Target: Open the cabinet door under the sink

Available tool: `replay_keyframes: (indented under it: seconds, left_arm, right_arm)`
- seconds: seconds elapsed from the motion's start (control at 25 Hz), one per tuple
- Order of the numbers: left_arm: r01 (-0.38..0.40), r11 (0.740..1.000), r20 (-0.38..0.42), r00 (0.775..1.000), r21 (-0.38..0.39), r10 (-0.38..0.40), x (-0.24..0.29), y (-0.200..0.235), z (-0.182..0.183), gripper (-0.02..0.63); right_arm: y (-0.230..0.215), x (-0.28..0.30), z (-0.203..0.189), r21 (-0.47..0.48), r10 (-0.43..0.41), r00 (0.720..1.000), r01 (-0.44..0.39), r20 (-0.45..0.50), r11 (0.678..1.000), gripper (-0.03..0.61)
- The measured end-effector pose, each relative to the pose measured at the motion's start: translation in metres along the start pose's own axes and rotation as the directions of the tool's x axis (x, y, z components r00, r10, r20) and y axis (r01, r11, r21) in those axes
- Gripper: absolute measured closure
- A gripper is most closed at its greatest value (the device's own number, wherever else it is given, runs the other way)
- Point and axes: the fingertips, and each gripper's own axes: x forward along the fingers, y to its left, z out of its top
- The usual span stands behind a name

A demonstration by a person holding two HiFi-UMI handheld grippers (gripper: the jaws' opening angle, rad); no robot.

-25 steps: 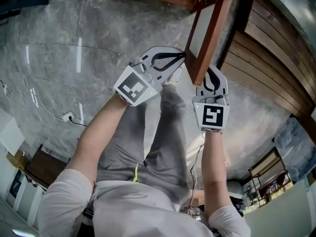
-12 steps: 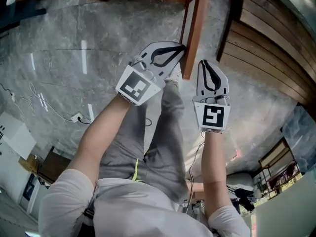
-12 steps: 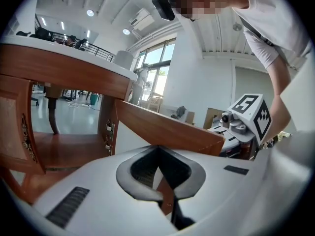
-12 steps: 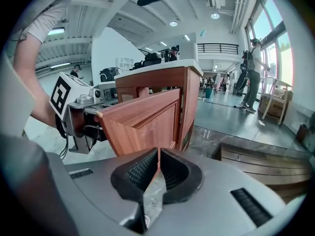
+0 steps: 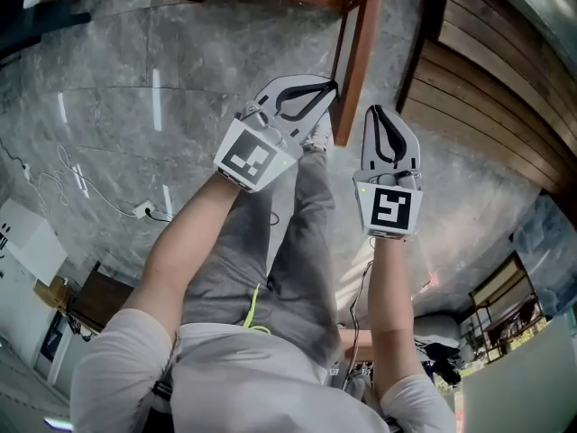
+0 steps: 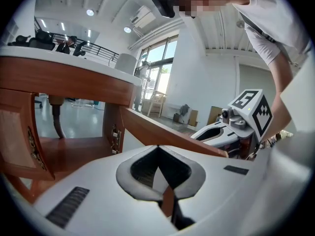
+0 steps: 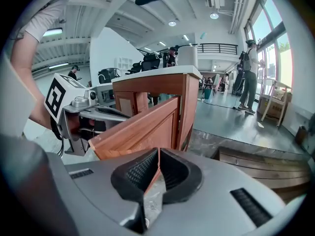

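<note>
The wooden cabinet door under the sink stands swung out, edge-on in the head view. My left gripper is shut, its tip against the door's left side near the free edge. My right gripper is shut too, just right of the door's lower corner. In the left gripper view, the door's top rail runs past my shut left gripper, and the open cabinet shows a drain pipe. The right gripper view has the door's panel right behind my shut right gripper.
A dark wooden step lies to the right on the grey marble floor. A cable with a socket trails at the left. The person's legs stand below the grippers. People stand far behind the cabinet.
The door has swung further out, from showing its pale inner face to edge-on. The left gripper stayed at its edge; the right gripper is now beside the door's lower corner.
</note>
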Motion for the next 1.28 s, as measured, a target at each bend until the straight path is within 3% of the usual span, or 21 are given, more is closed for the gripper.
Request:
replay_keyframes:
  seconds: [0.4, 0.64, 1.04, 1.28]
  left_arm:
    - [-0.091, 0.995, 0.045, 0.995, 0.032, 0.090, -0.045, 0.029, 0.079, 0.606]
    - [-0.166, 0.986, 0.081, 0.983, 0.030, 0.163, -0.079, 0.040, 0.125, 0.606]
    - [-0.234, 0.970, 0.154, 0.963, 0.065, 0.222, -0.123, 0.055, 0.214, 0.606]
    - [-0.286, 0.958, 0.185, 0.943, 0.023, 0.277, -0.150, 0.064, 0.252, 0.606]
  right_arm:
    - [-0.004, -0.009, 0.085, -0.009, -0.035, 0.999, 0.035, 0.038, 0.999, 0.537]
    - [0.010, -0.020, 0.143, -0.039, -0.012, 0.996, 0.015, 0.090, 0.999, 0.537]
    - [0.031, -0.054, 0.236, -0.039, 0.004, 0.988, 0.002, 0.153, 0.999, 0.537]
    - [0.040, -0.073, 0.284, -0.070, 0.013, 0.980, 0.001, 0.199, 0.998, 0.537]
